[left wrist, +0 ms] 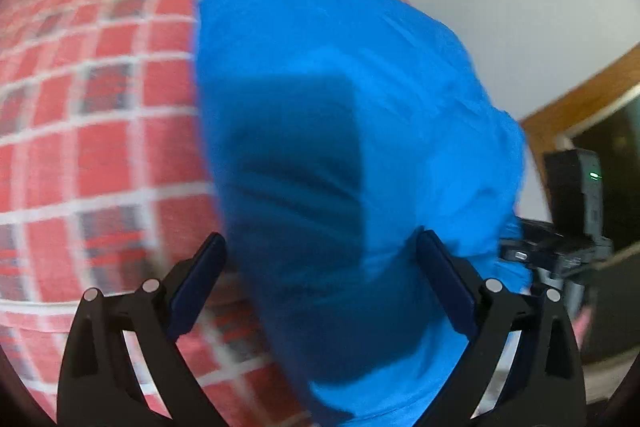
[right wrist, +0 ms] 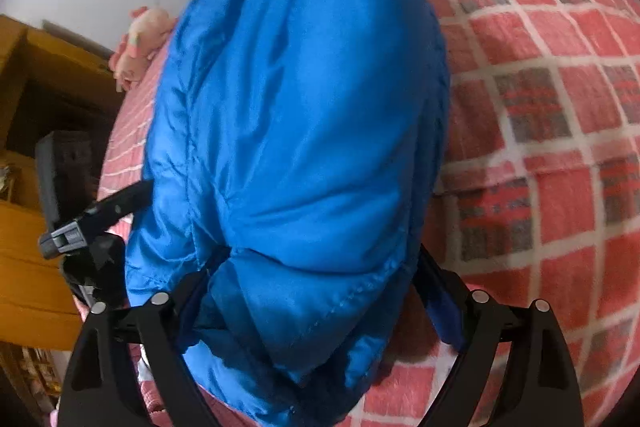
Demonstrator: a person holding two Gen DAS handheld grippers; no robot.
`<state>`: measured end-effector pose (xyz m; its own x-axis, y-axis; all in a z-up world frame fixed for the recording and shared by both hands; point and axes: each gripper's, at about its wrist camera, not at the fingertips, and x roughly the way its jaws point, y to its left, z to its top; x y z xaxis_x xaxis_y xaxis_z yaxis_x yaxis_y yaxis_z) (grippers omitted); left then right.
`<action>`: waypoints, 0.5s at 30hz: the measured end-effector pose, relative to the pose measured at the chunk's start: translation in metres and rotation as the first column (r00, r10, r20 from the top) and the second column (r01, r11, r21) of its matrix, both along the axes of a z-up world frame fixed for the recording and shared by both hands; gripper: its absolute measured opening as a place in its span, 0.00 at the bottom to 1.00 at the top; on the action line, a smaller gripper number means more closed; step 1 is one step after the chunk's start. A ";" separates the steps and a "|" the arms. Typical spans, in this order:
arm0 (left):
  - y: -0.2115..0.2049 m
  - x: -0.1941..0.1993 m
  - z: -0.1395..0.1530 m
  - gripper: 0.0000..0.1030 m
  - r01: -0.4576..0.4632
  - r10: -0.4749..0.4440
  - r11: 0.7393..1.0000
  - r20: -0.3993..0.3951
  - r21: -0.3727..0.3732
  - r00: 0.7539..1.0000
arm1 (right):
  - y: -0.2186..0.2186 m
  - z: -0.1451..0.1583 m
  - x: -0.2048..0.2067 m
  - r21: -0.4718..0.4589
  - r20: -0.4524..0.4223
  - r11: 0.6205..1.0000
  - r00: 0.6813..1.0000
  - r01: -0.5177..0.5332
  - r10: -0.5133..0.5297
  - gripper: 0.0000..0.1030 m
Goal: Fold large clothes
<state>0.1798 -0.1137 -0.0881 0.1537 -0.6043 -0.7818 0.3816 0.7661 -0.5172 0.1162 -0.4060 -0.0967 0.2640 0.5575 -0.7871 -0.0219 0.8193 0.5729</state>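
Observation:
A bright blue puffy jacket (left wrist: 340, 131) is bunched up over a bed with a red checked blanket (left wrist: 100, 67). My left gripper (left wrist: 320, 251) has its jaws wide apart with the jacket's thick fabric filling the gap between them. My right gripper (right wrist: 316, 267) also stands wide, with the jacket (right wrist: 300, 115) bulging between its fingers and hiding the left fingertip. The right gripper's body shows at the right edge of the left wrist view (left wrist: 560, 251). The left gripper's body shows at the left of the right wrist view (right wrist: 88, 223).
The checked blanket (right wrist: 540, 107) covers the bed on all sides of the jacket. A pink soft toy (right wrist: 140, 39) lies at the bed's far edge. Wooden furniture (right wrist: 36, 227) stands beside the bed. A white wall (left wrist: 500, 7) and a wooden door frame (left wrist: 580, 99) are behind.

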 end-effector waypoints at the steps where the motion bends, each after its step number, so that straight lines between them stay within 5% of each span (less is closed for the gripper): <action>1: -0.004 -0.003 0.000 0.91 -0.003 0.002 1.000 0.019 0.008 1.000 | 0.001 0.001 -0.001 0.006 0.013 1.000 1.000 -0.006 0.006 0.73; 5: -0.010 -0.013 0.012 0.72 -0.007 0.004 0.999 0.084 0.036 0.996 | 0.005 0.012 -0.007 -0.025 0.080 0.999 0.996 -0.024 0.026 0.58; 15: 0.000 -0.038 0.029 0.50 -0.019 0.021 1.000 0.180 -0.016 0.983 | 0.023 0.041 -0.023 -0.119 0.250 0.992 0.965 -0.045 0.073 0.42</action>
